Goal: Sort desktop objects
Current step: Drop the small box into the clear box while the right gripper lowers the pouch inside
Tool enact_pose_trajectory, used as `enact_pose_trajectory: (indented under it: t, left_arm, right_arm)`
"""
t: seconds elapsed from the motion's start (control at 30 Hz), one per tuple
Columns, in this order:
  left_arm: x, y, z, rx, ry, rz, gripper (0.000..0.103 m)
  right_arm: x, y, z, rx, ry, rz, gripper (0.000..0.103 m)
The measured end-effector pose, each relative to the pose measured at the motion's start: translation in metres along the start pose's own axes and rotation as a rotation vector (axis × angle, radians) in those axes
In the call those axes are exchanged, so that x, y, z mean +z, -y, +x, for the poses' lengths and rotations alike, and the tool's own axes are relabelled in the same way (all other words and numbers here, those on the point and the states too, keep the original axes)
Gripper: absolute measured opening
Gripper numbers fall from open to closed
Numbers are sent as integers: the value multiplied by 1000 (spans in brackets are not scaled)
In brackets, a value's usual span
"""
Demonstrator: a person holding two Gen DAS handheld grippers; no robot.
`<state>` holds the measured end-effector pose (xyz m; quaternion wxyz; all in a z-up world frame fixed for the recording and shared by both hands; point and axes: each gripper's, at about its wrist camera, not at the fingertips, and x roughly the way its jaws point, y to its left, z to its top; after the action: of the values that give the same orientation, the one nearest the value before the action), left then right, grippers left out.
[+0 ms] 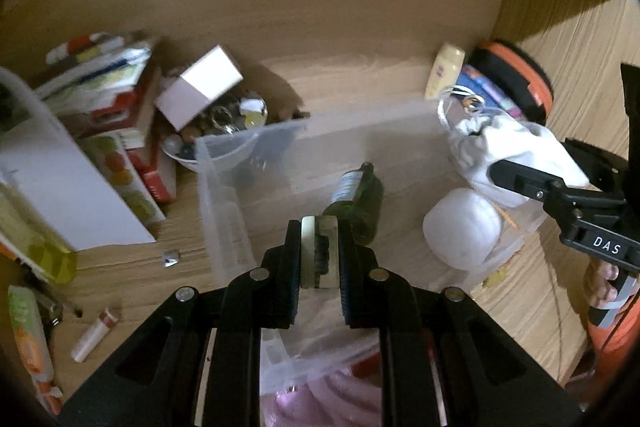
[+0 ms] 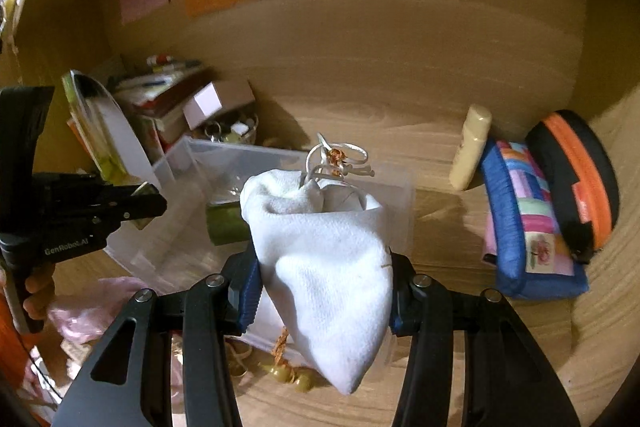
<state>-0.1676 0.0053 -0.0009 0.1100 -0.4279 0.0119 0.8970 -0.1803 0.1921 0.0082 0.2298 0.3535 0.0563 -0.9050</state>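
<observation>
My left gripper (image 1: 319, 259) is shut on a small flat pale-green case with a dark middle (image 1: 318, 251), held over a clear plastic bin (image 1: 224, 195). A dark green bottle (image 1: 358, 201) lies inside the bin. My right gripper (image 2: 324, 291) is shut on a white cloth drawstring pouch (image 2: 320, 259) with white cords and an orange bead at its top, held above the bin's right part (image 2: 400, 187). In the left wrist view the pouch (image 1: 516, 151) hangs at the right, over a white round lump (image 1: 464, 231) at the bin's right end.
Stacked books and boxes (image 1: 120, 115) and a bowl of small trinkets (image 1: 224, 131) sit at the back left. A cream bottle (image 2: 470, 147), a patchwork pencil case (image 2: 528, 215) and an orange-black zip case (image 2: 580, 179) stand right. A small tube (image 1: 94, 335) lies on the desk.
</observation>
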Motion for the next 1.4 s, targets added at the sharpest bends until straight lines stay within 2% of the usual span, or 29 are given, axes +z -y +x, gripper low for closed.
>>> enact_pose_trajectory:
  t: [0.27,0.6,0.67,0.77,0.9,1.0,1.07,1.13,1.4]
  left_arm:
    - [1,6,20,-21,-71,39,16]
    - [1,6,27,15,-88,81,16]
    - [1,6,25,17,-83,77,26]
    - [2,9,22,25,-65,73,41]
    - [2,13,11,36,-32,74,55]
    - [2,14,-2,36,-3,73,58]
    - [1,14,-11,37,16,70,67]
    - [-1,15,-23,41,40,66,71]
    - [-26,11,-67,85,103,62,77]
  right_arm:
    - [-2,-3,23,-13,-52,-40,46]
    - [-1,-10,35,-54,-75,-78,49]
    - [0,-13,35,-82,-76,-92,52]
    - [0,-18,31,-77,-73,-104,70]
    - [-1,-25,17,-95,-35,-133,80]
    - [-2,-29,2,-99,-6,-138,81]
    - [-2,-30,-6,-100,7,-134,81]
    - [-3,-31,-15,-102,21,-124,83]
    - [-15,-33,-51,-107,69,-101,88]
